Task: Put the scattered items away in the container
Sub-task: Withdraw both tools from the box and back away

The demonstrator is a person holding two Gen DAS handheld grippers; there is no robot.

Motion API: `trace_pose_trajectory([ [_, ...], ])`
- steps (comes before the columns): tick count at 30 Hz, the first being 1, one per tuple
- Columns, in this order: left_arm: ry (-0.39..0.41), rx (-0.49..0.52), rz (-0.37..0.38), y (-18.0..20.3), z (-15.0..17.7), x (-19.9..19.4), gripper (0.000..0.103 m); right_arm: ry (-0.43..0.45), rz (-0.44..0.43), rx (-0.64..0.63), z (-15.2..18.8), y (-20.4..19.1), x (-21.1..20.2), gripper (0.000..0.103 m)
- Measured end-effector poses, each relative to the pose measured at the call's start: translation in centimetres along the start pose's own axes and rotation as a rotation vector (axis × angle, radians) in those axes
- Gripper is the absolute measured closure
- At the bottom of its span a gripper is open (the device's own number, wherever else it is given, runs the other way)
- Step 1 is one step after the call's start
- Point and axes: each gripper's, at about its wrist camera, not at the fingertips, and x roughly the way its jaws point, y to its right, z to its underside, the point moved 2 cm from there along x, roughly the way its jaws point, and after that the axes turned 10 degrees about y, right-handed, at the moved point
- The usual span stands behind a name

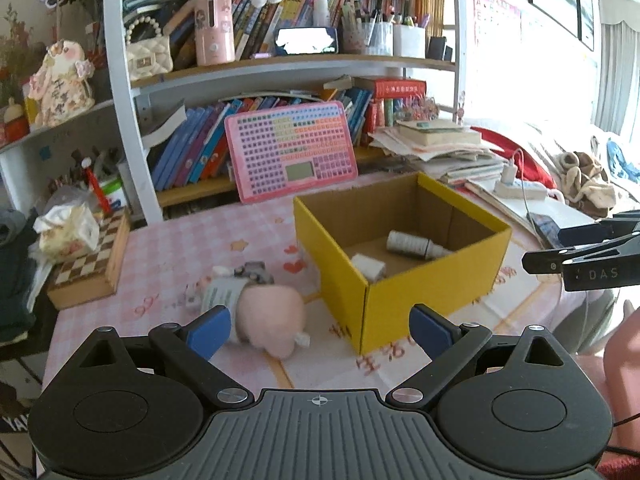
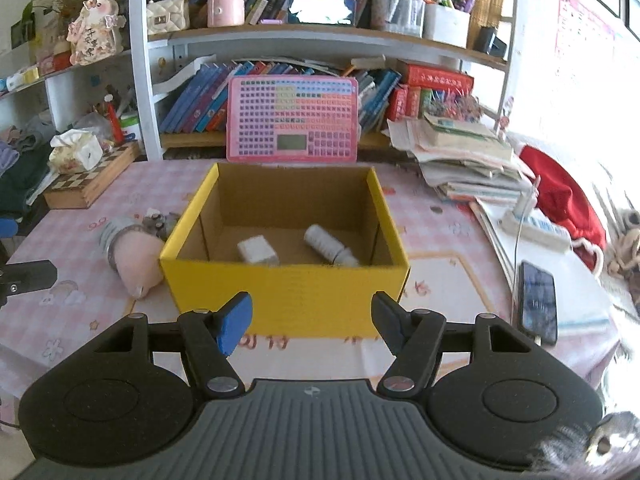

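A yellow cardboard box point(image 1: 404, 300) point(image 2: 288, 292) stands open on the pink checked tablecloth. Inside it lie a small white bottle point(image 1: 416, 245) point(image 2: 329, 246) on its side and a white block point(image 1: 369, 266) point(image 2: 257, 251). Left of the box, on the cloth, lies a pink plush toy point(image 1: 270, 320) point(image 2: 136, 260) with a small grey item point(image 1: 254, 272) point(image 2: 157, 222) behind it. My left gripper point(image 1: 320, 332) is open, close before the plush, nothing between its fingers. My right gripper point(image 2: 312, 322) is open in front of the box's near wall, empty.
A pink keyboard toy point(image 2: 292, 118) leans on the bookshelf behind the box. A chessboard box point(image 1: 90, 268) with a tissue pack stands left. Stacked papers point(image 2: 464, 152), a power strip point(image 2: 536, 228) and a phone point(image 2: 538, 302) lie right.
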Motion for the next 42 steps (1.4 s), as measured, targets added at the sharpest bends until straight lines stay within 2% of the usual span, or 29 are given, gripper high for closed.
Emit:
trace_pose_trajectory([
  [7, -0.050, -0.022, -0.036, -0.9, 3.2, -1.4, 0.005, -0.014, 0.041, 0.046, 2.9, -2.0, -1.3, 0.036],
  [12, -0.090, -0.026, -0.067, -1.5, 5.3, -1.7, 0.005, -0.044, 0.036, 0.092, 4.7, -3.5, -1.9, 0.036],
  [25, -0.137, -0.033, -0.070, -1.2, 7.8, -3.3, 0.005, -0.095, -0.147, -0.123, 6.5, -10.7, -2.5, 0.032],
  [42, -0.147, -0.077, -0.155, -4.3, 8.9, -4.9, 0.005, -0.105, -0.250, -0.191, 6.3, -14.6, -1.5, 0.029],
])
